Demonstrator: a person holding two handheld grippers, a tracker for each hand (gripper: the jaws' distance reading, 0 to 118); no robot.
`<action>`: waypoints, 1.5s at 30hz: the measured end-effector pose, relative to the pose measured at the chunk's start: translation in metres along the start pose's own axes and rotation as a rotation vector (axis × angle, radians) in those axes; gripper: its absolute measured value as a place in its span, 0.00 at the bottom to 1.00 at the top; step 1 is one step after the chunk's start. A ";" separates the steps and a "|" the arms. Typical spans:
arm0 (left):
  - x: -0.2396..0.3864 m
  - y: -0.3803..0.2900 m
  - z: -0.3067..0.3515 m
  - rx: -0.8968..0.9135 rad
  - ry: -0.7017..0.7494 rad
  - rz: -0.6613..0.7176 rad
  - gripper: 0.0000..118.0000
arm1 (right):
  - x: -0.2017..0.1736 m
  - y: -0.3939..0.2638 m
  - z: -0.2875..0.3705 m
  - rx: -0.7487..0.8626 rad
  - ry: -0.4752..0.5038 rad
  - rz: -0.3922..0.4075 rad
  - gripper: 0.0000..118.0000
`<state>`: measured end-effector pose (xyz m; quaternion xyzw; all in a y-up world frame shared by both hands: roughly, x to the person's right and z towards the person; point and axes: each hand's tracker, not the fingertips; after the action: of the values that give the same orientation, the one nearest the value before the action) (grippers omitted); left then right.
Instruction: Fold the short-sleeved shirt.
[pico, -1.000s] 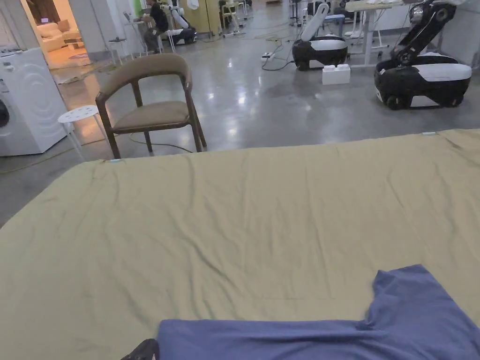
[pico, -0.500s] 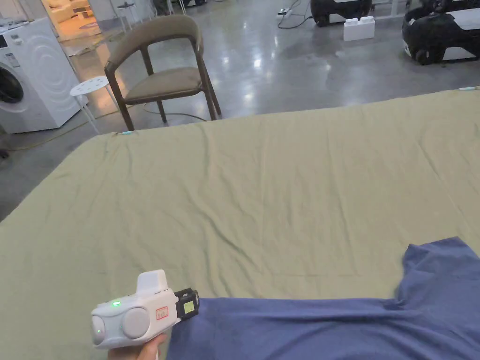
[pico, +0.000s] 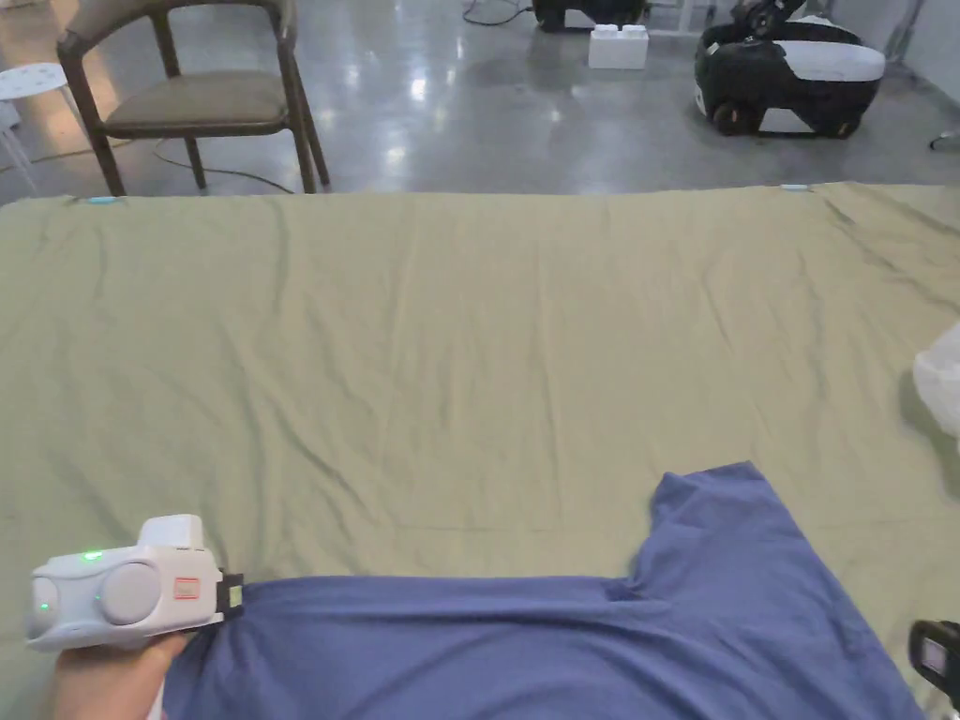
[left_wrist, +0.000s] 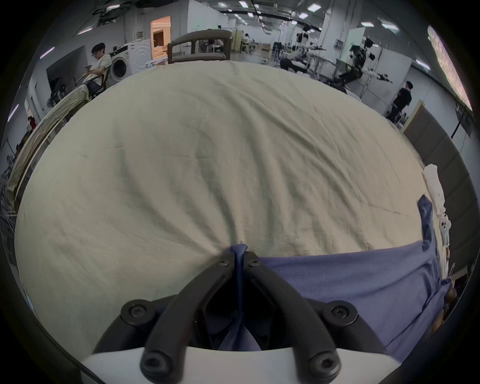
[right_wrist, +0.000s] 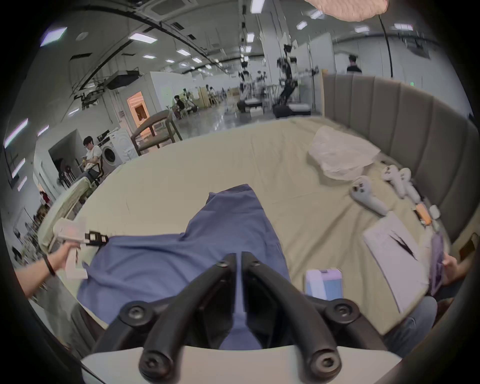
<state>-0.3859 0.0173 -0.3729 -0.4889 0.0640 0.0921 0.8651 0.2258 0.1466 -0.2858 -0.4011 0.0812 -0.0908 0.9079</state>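
The blue short-sleeved shirt (pico: 525, 647) lies across the lower part of the head view on the bed (pico: 450, 356), one sleeve (pico: 722, 525) pointing up; the left gripper (left_wrist: 240, 256), at lower left there, has both jaws pinched on a shirt edge; the right gripper (right_wrist: 239, 256) has its jaws nearly closed with shirt cloth running between them.

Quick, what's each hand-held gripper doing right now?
Left hand-held gripper: shut on the blue shirt.
Right hand-held gripper: nearly closed over the shirt; grip unclear.
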 end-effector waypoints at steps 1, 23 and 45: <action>0.000 0.002 -0.001 -0.009 0.001 0.003 0.01 | 0.004 0.015 -0.024 -0.073 0.002 -0.003 0.35; -0.005 -0.007 0.080 0.089 -0.080 -0.112 0.01 | 0.022 0.033 -0.101 -0.144 -0.097 0.113 0.00; -0.055 -0.220 0.188 0.162 -0.114 -0.010 0.71 | 0.021 -0.159 0.049 -0.104 -0.107 0.016 0.46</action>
<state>-0.3866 0.0618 -0.0816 -0.4118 0.0194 0.1098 0.9044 0.2415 0.0713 -0.1373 -0.4515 0.0401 -0.0577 0.8895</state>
